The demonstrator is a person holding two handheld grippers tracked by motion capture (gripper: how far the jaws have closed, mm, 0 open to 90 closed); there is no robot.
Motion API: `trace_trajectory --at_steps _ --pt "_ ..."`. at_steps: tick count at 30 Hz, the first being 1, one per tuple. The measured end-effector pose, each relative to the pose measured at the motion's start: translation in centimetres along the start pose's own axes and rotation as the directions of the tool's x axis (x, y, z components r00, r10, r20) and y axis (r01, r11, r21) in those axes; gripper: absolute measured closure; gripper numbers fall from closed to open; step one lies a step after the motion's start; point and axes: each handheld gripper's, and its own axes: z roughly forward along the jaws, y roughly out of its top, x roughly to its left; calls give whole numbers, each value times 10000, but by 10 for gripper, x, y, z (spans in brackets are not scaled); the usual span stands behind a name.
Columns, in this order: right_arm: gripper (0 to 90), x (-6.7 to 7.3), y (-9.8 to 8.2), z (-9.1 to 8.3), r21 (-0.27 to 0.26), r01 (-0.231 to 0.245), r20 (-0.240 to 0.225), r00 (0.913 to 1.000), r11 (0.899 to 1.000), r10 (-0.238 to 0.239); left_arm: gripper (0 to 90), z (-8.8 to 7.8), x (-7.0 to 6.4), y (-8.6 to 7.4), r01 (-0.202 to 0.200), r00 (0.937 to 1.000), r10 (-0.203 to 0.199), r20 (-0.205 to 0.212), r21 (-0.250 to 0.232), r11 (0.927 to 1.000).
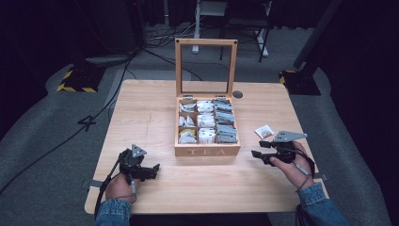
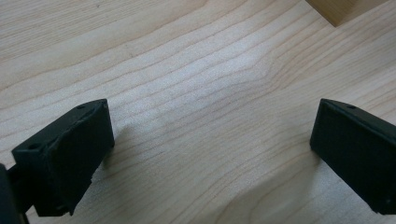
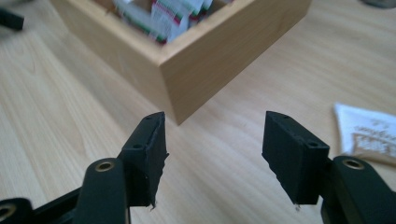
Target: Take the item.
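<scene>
Nearest the person, the left tool (image 1: 151, 170) rests low on the pale wooden worktop (image 1: 155, 117) at about seven o'clock of the open wooden tea box with a glass-paned lid (image 1: 207, 149), its jaws spread wide over bare wood. At four o'clock of the box the right tool (image 1: 259, 151) hovers with its jaws parted and nothing between them. Just beyond it, at about one o'clock from that tool, the small white square tea sachet (image 1: 264, 131) lies flat on the worktop, well clear of the box. Turned like a diamond, it has no clear long axis. To take it cleanly, I judge the right tool should swing toward it, come down low and close on one raised edge.
</scene>
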Motion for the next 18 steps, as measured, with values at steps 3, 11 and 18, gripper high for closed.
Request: trace_trajectory --at_steps 3,11,18 --pt "385 5 -8 9 349 194 -179 9997 9992 -188 0 0 0 0 -1 10000 1 -2 0 10000" --pt "355 18 -22 36 1021 749 -525 9962 9919 -698 0 0 0 0 -1 10000 1 -2 0 10000" --pt "198 26 -29 49 945 1282 -568 9908 9872 -1232 0 1 1 1 -60 10000 59 70 34 10000"
